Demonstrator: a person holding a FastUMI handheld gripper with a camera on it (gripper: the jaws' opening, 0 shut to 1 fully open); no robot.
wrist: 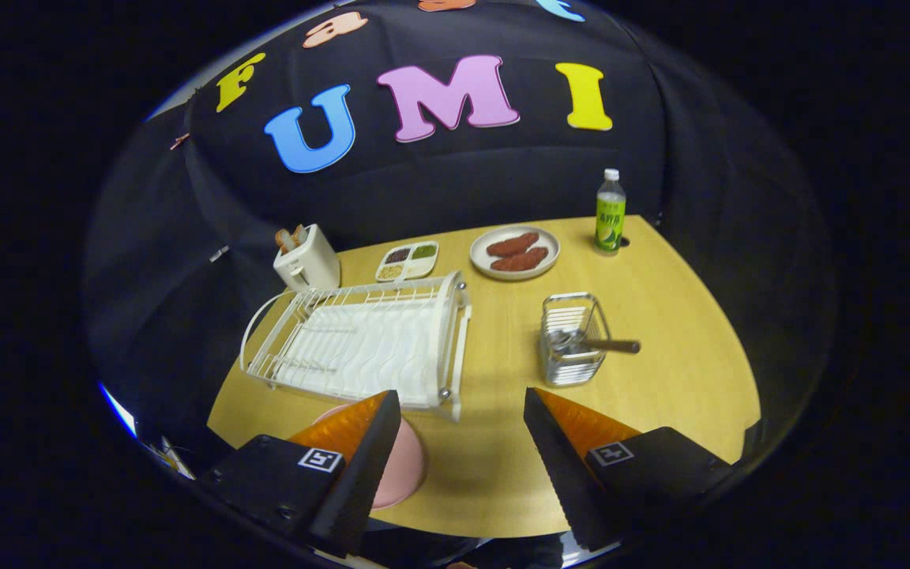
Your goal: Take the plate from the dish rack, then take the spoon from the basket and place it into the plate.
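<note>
Your tool (461, 427) hangs with its fingers spread wide and nothing between them, above the near edge of the wooden tabletop (684, 332). The plate (401, 468), round, plain and pink, lies flat at that near edge just in front of the white dish rack (360, 341), half hidden behind your left finger. The spoon (593, 344) stands in the wire basket (572, 352) toward the tabletop's right side, its brown handle sticking out to the right.
</note>
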